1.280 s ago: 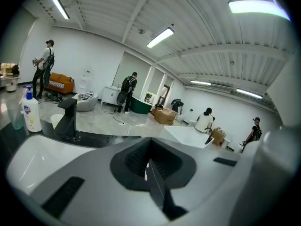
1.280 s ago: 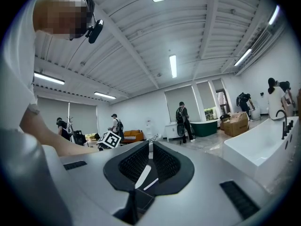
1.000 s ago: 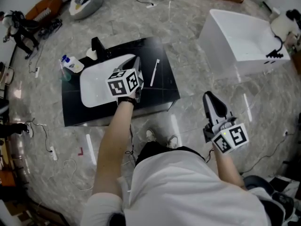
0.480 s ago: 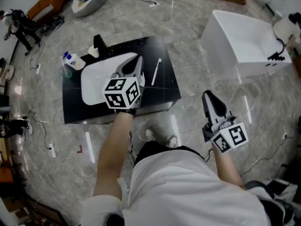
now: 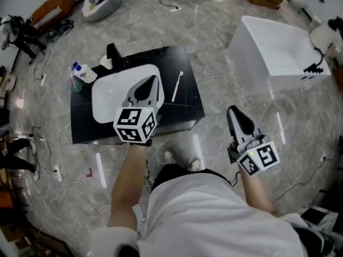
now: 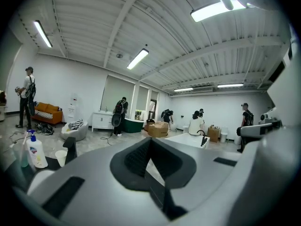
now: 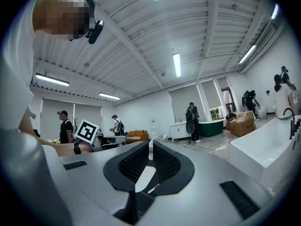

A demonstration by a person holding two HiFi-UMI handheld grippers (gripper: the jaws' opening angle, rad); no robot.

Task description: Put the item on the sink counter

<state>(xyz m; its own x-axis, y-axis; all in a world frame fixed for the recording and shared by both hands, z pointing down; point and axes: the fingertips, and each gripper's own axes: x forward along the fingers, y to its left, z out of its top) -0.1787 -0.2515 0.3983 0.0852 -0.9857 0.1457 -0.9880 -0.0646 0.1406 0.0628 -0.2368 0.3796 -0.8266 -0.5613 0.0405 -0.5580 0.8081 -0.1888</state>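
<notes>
On the black counter (image 5: 185, 107), right of the basin (image 5: 107, 92), the white stick (image 5: 177, 86) lies pointing away from me, just right of my left gripper (image 5: 153, 82), closed on nothing; my right gripper (image 5: 235, 114), also closed and empty, hangs well apart.

White toothbrush (image 5: 177, 86) lying flat on black sink counter (image 5: 188, 109).

The head view looks steeply down over the sink counter (image 5: 86, 123). Both gripper views face out across the room, sharing the bathtub (image 7: 263, 149) (image 6: 186, 138).
</notes>
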